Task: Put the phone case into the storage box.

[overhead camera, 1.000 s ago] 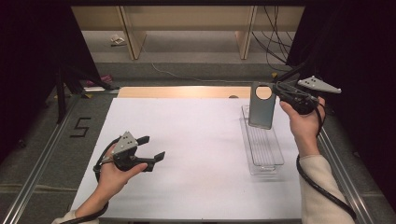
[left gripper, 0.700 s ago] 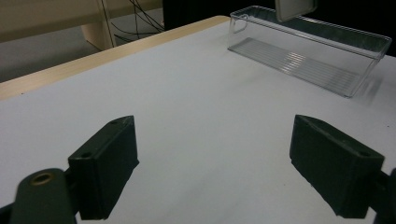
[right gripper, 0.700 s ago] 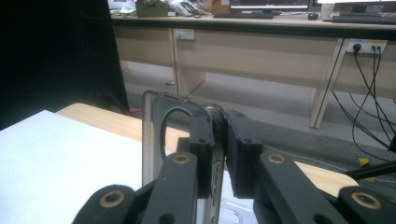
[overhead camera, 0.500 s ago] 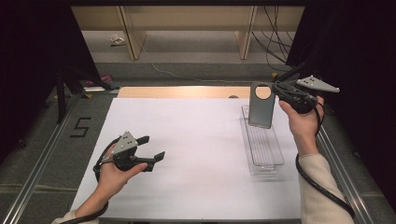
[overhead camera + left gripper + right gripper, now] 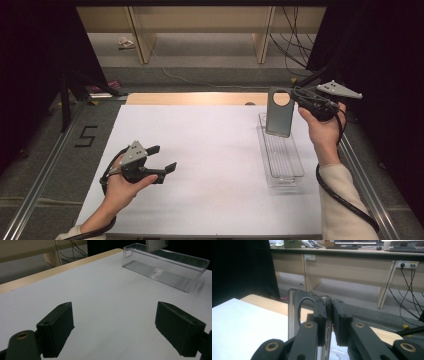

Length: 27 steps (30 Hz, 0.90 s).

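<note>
On the one white bench (image 5: 210, 150), toward its right edge, lies one clear tray (image 5: 280, 152). Above the tray's far end hangs one grey phone case (image 5: 279, 115), upright, with a round hole near its top. There are two tools. The right tool (image 5: 296, 100) has its jaws closed on the case's edge. The left tool (image 5: 162, 159), jaws wide apart and empty, sits low over the bench, well apart from the tray.

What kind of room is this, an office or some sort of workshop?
Probably a lab or office corner set up for recording. A white table with metal rails stands amid black curtains, and behind it are wooden desks with monitors, keyboards and wall sockets.
</note>
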### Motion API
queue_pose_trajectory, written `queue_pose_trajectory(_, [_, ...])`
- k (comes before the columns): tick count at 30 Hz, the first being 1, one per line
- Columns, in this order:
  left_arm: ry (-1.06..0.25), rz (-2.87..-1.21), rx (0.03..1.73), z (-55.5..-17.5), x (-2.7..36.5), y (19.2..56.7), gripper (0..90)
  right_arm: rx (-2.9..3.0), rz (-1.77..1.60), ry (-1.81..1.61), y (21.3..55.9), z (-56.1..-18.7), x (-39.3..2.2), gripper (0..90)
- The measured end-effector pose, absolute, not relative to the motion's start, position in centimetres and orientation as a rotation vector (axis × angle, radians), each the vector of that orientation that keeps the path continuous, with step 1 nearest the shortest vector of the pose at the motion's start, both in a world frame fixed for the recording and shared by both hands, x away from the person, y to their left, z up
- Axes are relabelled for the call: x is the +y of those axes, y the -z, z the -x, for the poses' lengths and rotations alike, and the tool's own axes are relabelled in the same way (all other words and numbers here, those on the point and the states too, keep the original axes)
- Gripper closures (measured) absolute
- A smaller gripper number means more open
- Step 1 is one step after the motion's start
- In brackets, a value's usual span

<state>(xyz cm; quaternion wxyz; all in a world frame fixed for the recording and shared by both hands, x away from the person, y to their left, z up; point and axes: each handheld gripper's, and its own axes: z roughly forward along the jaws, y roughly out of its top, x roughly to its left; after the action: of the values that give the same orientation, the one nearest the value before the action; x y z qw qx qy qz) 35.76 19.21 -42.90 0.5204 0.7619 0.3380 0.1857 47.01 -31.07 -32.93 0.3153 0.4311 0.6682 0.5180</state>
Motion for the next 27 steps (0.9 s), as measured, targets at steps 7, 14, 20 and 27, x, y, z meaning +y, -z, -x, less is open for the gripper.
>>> queue_pose_trajectory(7, [-0.445,-1.826,0.811,-35.76,19.24,42.88,14.9,1.760,-1.135,-1.365,33.01,-47.19,-31.01,82.2])
queue_pose_trajectory(14, [-0.447,-1.827,0.810,-35.77,19.25,42.88,14.9,1.756,-1.134,-1.364,33.06,-47.32,-31.06,82.2])
queue_pose_trajectory(20, [-0.445,-1.826,0.811,-35.77,19.22,42.90,15.0,1.758,-1.135,-1.360,33.13,-47.41,-30.95,82.2])
queue_pose_trajectory(27, [-0.444,-1.826,0.812,-35.78,19.21,42.92,14.9,1.753,-1.134,-1.361,33.18,-47.56,-30.99,82.2])
